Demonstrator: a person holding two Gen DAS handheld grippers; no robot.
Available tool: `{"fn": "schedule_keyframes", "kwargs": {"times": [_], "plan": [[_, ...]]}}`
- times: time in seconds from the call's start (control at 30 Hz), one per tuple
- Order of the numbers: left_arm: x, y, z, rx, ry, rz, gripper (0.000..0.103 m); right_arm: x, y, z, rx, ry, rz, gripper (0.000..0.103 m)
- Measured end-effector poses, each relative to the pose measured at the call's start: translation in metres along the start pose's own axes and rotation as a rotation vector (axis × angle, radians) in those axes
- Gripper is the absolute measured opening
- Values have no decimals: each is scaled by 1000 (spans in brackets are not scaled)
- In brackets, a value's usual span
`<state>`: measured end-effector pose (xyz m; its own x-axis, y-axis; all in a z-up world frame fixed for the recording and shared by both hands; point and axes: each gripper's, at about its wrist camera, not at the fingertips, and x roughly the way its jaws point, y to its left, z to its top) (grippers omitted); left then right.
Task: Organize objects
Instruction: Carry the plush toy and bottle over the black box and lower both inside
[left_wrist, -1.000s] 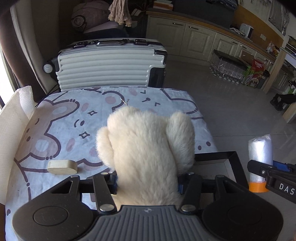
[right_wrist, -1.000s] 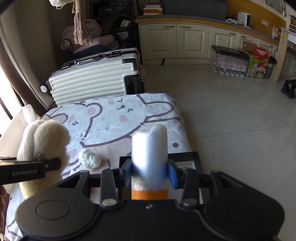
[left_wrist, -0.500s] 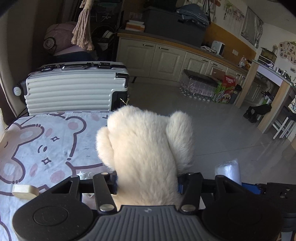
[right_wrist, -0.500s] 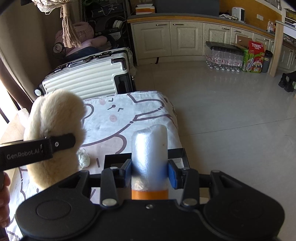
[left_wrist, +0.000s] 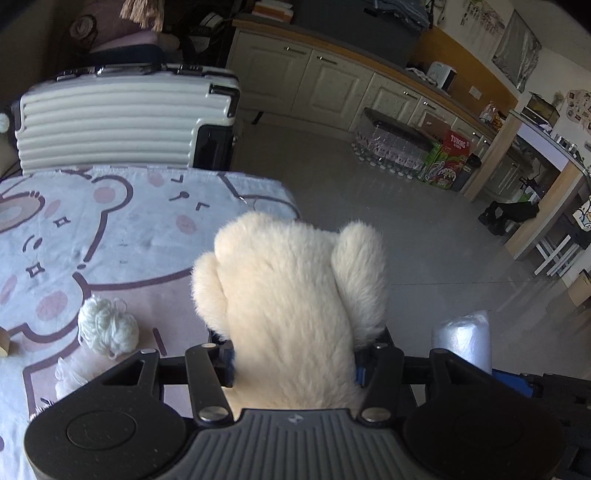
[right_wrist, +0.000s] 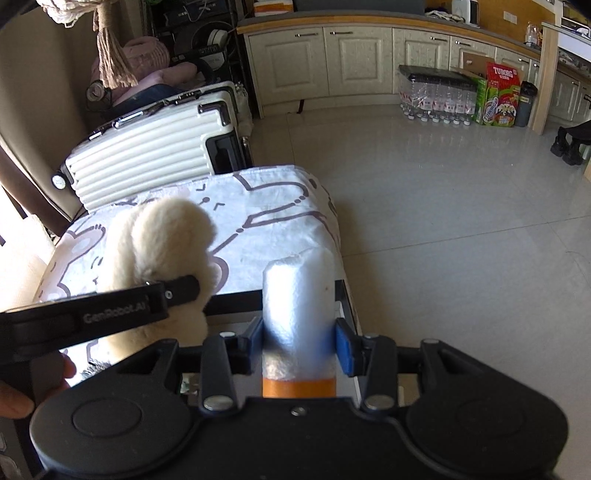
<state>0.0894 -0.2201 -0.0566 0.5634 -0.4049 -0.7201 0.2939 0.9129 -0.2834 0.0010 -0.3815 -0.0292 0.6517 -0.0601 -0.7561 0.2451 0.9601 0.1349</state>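
My left gripper (left_wrist: 293, 358) is shut on a cream plush toy (left_wrist: 291, 295) and holds it above the near right part of the table; the toy also shows in the right wrist view (right_wrist: 162, 251). My right gripper (right_wrist: 299, 339) is shut on a white roll of plastic bags with an orange band (right_wrist: 299, 306), upright over a black-framed tray (right_wrist: 236, 299). The roll shows at the right in the left wrist view (left_wrist: 465, 339). A white yarn ball (left_wrist: 107, 328) lies on the bear-print table cloth (left_wrist: 110, 229).
A white ribbed suitcase (left_wrist: 122, 118) stands behind the table's far edge. The table's right edge drops to a tiled floor (right_wrist: 443, 221). Cabinets, water bottles and a drinks carton (right_wrist: 498, 96) stand at the far wall. A pale block (left_wrist: 3, 345) lies at the left edge.
My left gripper with the plush toy has swung right and closer to the right gripper, above the tray. The right gripper has held the roll nearly still, rising slightly.
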Motion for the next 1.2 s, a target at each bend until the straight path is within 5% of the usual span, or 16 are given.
{"fn": "schedule_keyframes", "kwargs": {"times": [0.37, 0.57, 1.2], "plan": [[42, 1, -26, -50, 198, 33, 53, 31, -4, -6, -8, 91, -14, 41], [57, 6, -36, -60, 302, 118, 53, 45, -6, -10, 15, 146, -7, 41], [37, 11, -28, -22, 325, 49, 65, 88, -13, -16, 123, 262, -26, 41]]}}
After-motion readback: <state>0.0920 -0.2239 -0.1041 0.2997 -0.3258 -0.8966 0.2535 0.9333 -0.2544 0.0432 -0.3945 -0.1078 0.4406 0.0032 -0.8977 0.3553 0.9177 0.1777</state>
